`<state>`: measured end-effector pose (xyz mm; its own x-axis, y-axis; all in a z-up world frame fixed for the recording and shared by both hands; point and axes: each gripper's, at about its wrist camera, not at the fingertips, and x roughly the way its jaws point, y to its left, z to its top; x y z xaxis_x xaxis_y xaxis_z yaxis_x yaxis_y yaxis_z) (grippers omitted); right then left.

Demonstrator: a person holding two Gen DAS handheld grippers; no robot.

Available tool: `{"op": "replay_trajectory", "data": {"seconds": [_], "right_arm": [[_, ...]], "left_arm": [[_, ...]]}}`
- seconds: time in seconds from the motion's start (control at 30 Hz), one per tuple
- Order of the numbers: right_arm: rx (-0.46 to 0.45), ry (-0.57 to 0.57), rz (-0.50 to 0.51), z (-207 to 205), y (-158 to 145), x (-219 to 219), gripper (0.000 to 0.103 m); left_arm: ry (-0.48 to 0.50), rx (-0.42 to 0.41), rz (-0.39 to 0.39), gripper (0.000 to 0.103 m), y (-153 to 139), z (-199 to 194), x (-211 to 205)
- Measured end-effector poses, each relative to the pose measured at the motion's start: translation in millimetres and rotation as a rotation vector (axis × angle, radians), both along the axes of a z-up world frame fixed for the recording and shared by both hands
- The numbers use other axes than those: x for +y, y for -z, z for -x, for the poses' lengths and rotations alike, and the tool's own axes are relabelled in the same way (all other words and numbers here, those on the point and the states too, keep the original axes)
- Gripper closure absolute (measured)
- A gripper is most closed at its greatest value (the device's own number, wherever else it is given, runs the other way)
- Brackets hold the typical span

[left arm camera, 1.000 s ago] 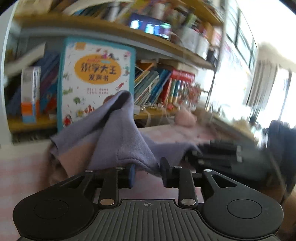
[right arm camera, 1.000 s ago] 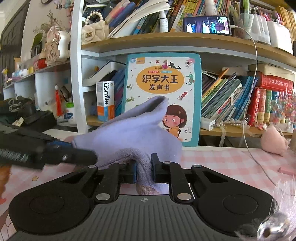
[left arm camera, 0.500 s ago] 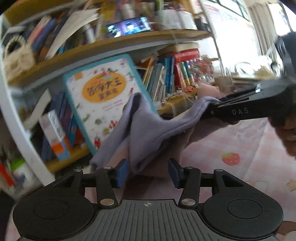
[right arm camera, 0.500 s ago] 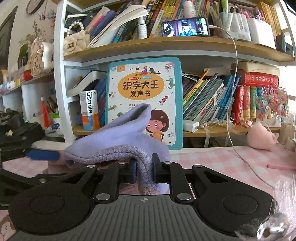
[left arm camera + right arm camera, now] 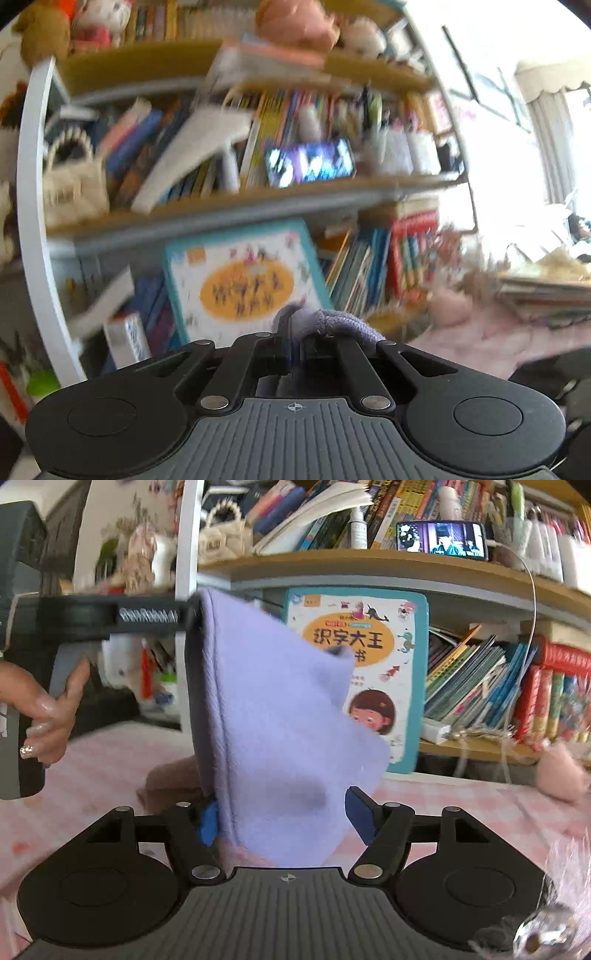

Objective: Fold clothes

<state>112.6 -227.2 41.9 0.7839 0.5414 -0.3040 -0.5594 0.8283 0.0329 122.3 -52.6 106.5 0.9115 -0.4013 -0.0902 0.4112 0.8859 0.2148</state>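
The lilac garment point(image 5: 280, 716) hung in the air above the pink checked table point(image 5: 110, 753), pinched at its ribbed hem by the left gripper point(image 5: 194, 618) at ten o'clock. The right gripper point(image 5: 284, 818) stood wide around its lower part. Soft, light and limp, it seemed best gripped along the hem.

The cloth point(image 5: 280, 716) is plain lilac. The tablecloth point(image 5: 461, 805) has pink-and-white checks. The book point(image 5: 373, 657) is white with a teal border and orange oval.

You are in a home study corner. Crowded bookshelves point(image 5: 406, 565) hold children's books point(image 5: 365, 664), plush toys point(image 5: 291, 18) and a phone point(image 5: 441, 541).
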Motion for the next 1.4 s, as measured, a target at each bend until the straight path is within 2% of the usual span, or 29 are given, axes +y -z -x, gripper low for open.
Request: {"op": "replay_trajectory", "data": {"seconds": [0.13,0.17,0.2,0.27,0.33,0.37,0.43,0.57,0.7,0.77,0.83,0.9,0.97,1.07,1.1,1.13,1.27,1.37,1.4], "right_arm": [[-0.065,0.110,0.029,3.0,-3.9,0.7,0.042],[-0.090,0.158,0.042,2.7,-4.7,-1.5,0.047],[-0.109,0.202,0.047,2.0,-5.6,-4.6,0.055],[-0.120,0.261,0.019,-1.0,-8.0,-15.1,0.075],[-0.113,0.233,-0.091,-2.5,-12.2,-29.6,0.090],[-0.119,0.212,-0.141,-0.4,-15.6,-33.5,0.098],[-0.163,0.207,-0.156,7.3,-22.1,-32.9,0.098],[-0.309,0.228,-0.149,26.8,-39.1,-30.7,0.098],[-0.518,0.281,-0.162,50.0,-76.9,-32.9,0.098],[-0.660,0.315,-0.163,63.3,-104.9,-33.3,0.098],[-0.799,0.347,-0.182,75.7,-131.5,-34.3,0.098],[-0.881,0.354,-0.178,79.9,-147.6,-30.6,0.098],[-0.937,0.350,-0.159,80.5,-159.0,-24.4,0.098],[-1.020,0.344,-0.130,81.4,-176.1,-15.2,0.098],[-1.018,0.328,-0.117,77.8,-178.0,-11.1,0.098],[-0.947,0.285,-0.095,65.1,-170.4,-4.7,0.098],[-0.573,0.119,0.054,-2.4,-113.4,29.2,0.098],[-0.322,0.035,0.158,-42.9,-59.9,57.5,0.098],[-0.250,0.013,0.188,-53.7,-43.0,67.0,0.097]], "left_arm": [[-0.020,-0.050,-0.015,0.099,-11.7,17.2,4.3],[-0.035,-0.060,-0.006,0.099,-13.6,21.7,8.6],[-0.048,-0.065,0.013,0.099,-16.1,24.7,14.4],[-0.069,-0.062,0.073,0.099,-23.5,25.4,28.7],[-0.061,-0.034,0.134,0.099,-30.0,27.5,43.5],[-0.068,-0.038,0.137,0.099,-31.0,30.8,46.8],[-0.084,-0.055,0.137,0.099,-33.3,39.4,51.8],[-0.091,-0.105,0.149,0.099,-43.2,65.3,61.6],[-0.056,-0.202,0.161,0.098,-62.0,105.6,69.5],[-0.001,-0.260,0.197,0.098,-74.4,129.7,74.7],[0.113,-0.285,0.268,0.098,-85.8,151.3,84.5],[0.234,-0.304,0.344,0.098,-97.1,172.5,94.8],[0.332,-0.287,0.395,0.098,-101.7,182.1,104.6],[0.394,-0.188,0.439,0.098,-92.3,175.3,116.6],[0.376,-0.130,0.441,0.098,-82.4,166.7,119.6],[0.351,-0.069,0.441,0.098,-71.3,157.1,122.5],[0.186,0.207,0.435,0.098,-16.1,110.6,137.9],[0.008,0.410,0.428,0.098,32.7,75.6,156.7],[-0.048,0.452,0.423,0.098,43.6,67.5,162.8]]}}
